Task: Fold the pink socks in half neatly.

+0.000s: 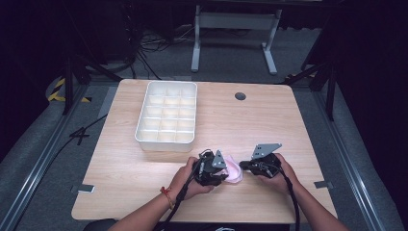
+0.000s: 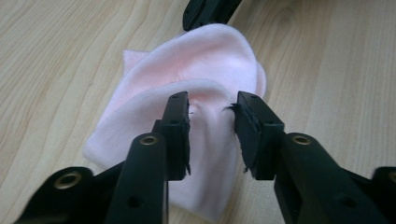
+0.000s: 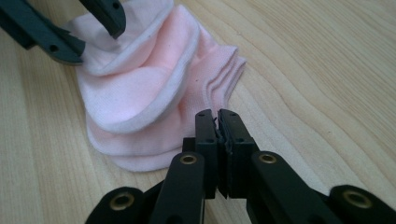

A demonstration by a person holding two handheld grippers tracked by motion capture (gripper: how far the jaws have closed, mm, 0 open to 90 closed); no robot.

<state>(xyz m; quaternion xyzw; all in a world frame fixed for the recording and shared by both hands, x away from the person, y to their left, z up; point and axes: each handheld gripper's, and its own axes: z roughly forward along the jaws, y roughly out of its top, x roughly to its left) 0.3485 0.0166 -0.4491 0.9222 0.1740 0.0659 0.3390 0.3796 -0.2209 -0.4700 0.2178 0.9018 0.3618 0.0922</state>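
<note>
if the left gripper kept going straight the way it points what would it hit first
Probably the pink sock bunched between its jaws, then the right gripper just behind; depth is hard to judge.

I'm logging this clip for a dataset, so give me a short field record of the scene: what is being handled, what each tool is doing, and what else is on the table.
item handled: pink sock, folded in layers, lying on the table
left tool: jaws part-closed around a raised fold of the sock, fabric bunched between them
right tool: jaws shut, tips at the sock's edge; whether they pinch fabric is unclear
other item: white divided tray, compartments look empty, set apart from the sock
hands: both near the table's front edge
</note>
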